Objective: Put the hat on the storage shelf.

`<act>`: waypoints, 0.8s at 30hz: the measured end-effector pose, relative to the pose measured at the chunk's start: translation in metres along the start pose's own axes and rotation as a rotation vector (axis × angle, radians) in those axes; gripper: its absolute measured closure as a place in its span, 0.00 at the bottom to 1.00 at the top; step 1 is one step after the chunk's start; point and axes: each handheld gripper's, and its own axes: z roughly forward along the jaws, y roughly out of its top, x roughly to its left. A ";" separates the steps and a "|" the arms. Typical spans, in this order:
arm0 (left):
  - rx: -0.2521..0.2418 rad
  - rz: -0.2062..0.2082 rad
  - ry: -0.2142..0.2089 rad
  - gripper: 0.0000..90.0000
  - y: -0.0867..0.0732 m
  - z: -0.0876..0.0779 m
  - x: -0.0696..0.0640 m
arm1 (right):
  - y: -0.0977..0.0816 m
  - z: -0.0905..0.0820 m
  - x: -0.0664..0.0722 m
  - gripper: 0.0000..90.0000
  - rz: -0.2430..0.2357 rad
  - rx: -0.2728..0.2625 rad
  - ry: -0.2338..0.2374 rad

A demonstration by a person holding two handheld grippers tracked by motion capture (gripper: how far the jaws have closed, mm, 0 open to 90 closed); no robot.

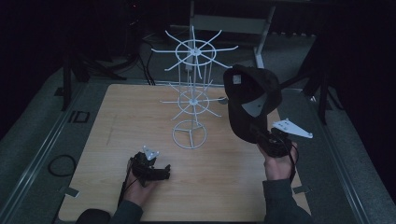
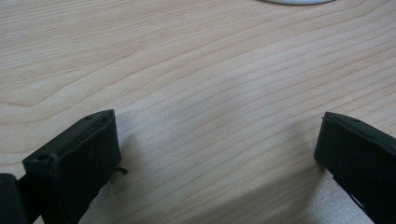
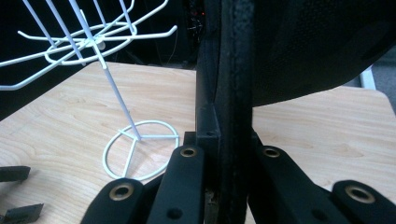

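The right tool [image 1: 259,135] is clamped on the brim of a black cap [image 1: 250,100] and holds it up in the air above the right side of the wooden table [image 1: 116,140]. In the right gripper view the cap's [image 3: 299,46] brim edge runs straight up between the two jaws, which press against it from both sides, while the crown hangs over to the right. The cap sits just to the right of a white wire rack [image 1: 192,93], near its lower ring of hooks; whether it touches a hook cannot be told. The rack stands upright on a round base at the middle of the table, with two tiers of spokes. The left tool [image 1: 159,172] rests low over the near left part of the table, well apart from the rack. In the left gripper view its jaws stand wide apart with only bare wood [image 2: 210,93] between them
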 end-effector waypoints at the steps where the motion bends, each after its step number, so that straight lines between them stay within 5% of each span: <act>1: 0.000 0.000 0.000 0.00 0.000 0.000 0.000 | 0.001 0.000 0.000 0.96 -0.003 -0.003 -0.001; 24: 0.002 0.000 -0.002 0.00 0.000 0.000 0.000 | 0.019 -0.010 -0.003 0.96 -0.024 -0.030 -0.016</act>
